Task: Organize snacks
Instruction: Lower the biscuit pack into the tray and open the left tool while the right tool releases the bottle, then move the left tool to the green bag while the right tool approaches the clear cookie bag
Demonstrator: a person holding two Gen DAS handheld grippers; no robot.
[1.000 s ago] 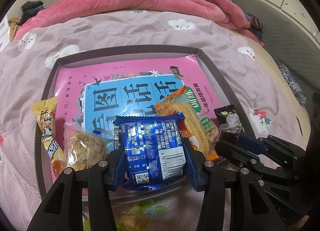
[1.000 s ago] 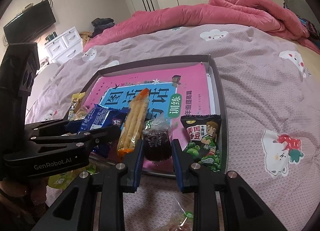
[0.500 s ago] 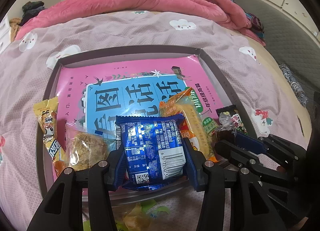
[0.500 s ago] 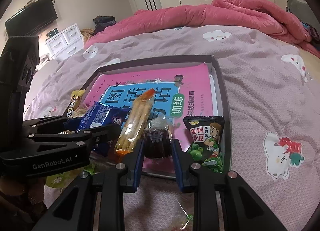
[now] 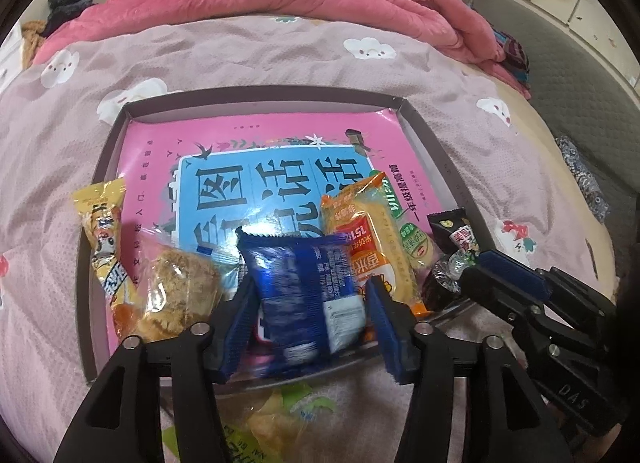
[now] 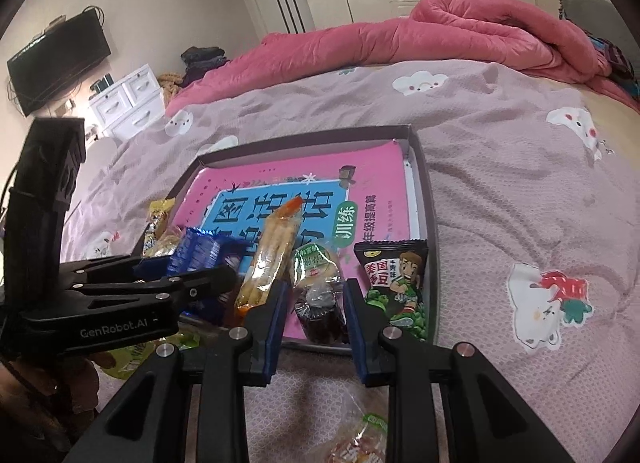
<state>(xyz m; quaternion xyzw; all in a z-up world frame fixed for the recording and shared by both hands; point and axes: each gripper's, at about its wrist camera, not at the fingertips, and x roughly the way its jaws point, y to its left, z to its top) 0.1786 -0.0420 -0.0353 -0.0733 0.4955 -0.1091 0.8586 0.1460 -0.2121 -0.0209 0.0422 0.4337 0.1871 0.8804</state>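
The left gripper [image 5: 310, 317] has just been opening, so the blue biscuit packet [image 5: 306, 295] sits loose between parted jaws at the tray's [image 5: 430, 143] near edge. Back out straight, without dragging it. The right gripper [image 6: 316, 321] stays clamped on the dark jelly cup [image 6: 320, 311]; lower it beside the green-pea packet [image 6: 394, 283] before releasing.

The blue packet [image 5: 304, 295] between the left gripper's [image 5: 310, 327] fingers is smearing with blur, its print unreadable. Below the right gripper [image 6: 314, 327], a clear-wrapped snack [image 6: 356, 439] is running off the bottom edge. The left gripper's body is hiding the blue packet's lower half in the right wrist view.
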